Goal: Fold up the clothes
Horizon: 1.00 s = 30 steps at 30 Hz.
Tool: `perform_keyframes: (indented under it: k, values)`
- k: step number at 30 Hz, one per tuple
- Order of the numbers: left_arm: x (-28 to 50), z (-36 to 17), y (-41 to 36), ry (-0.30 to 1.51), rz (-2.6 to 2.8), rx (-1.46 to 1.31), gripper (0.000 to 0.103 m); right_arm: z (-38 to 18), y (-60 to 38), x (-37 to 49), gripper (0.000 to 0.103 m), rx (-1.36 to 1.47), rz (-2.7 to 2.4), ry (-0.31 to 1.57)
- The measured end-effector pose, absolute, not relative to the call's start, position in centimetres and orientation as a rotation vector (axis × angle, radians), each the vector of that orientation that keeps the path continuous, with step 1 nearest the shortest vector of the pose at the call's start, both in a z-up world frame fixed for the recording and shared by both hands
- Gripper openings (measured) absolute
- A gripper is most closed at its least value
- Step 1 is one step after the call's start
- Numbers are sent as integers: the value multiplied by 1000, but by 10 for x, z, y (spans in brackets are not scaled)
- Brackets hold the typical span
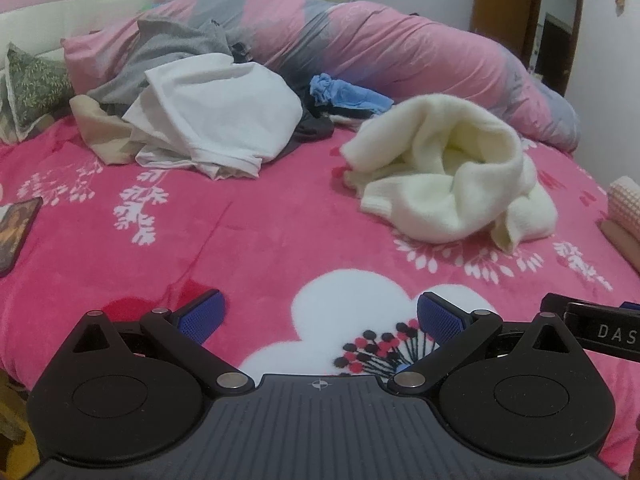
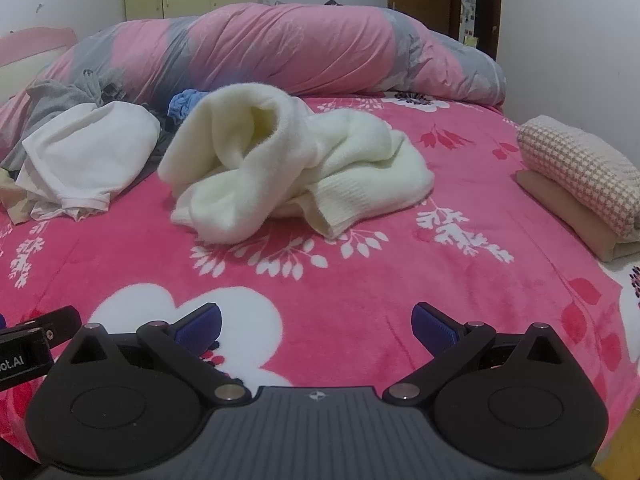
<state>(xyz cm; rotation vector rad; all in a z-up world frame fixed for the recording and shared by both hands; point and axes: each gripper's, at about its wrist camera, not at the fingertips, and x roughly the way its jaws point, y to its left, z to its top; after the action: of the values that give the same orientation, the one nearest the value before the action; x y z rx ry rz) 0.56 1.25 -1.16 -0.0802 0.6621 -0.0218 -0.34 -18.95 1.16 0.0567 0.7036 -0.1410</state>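
Note:
A crumpled cream sweater (image 1: 448, 176) (image 2: 288, 164) lies in a heap on the pink flowered blanket (image 1: 240, 240) (image 2: 360, 288). Behind it to the left sits a pile of unfolded clothes: a white garment (image 1: 216, 116) (image 2: 88, 152), a grey one (image 1: 168, 52) (image 2: 52, 100), a beige one (image 1: 100, 128) and a blue one (image 1: 344, 94) (image 2: 186, 106). My left gripper (image 1: 320, 316) hovers open over the blanket's near edge, well short of the sweater. My right gripper (image 2: 316, 324) is open too, empty, near the same edge. Each gripper's body shows at the other view's side.
A rolled pink and grey duvet (image 1: 400, 48) (image 2: 280, 48) runs along the far side of the bed. Folded checked and tan clothes (image 2: 580, 184) (image 1: 624, 212) are stacked at the right edge. A phone (image 1: 16, 228) lies at the left; a green patterned pillow (image 1: 36, 88) sits beyond.

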Motion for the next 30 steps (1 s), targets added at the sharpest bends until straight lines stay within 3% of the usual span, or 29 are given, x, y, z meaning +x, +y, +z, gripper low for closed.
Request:
perform_keyframes:
  k: [30]
  values:
    - [23, -8, 13, 674, -27, -90, 103, 18, -188, 17, 103, 54, -138, 706]
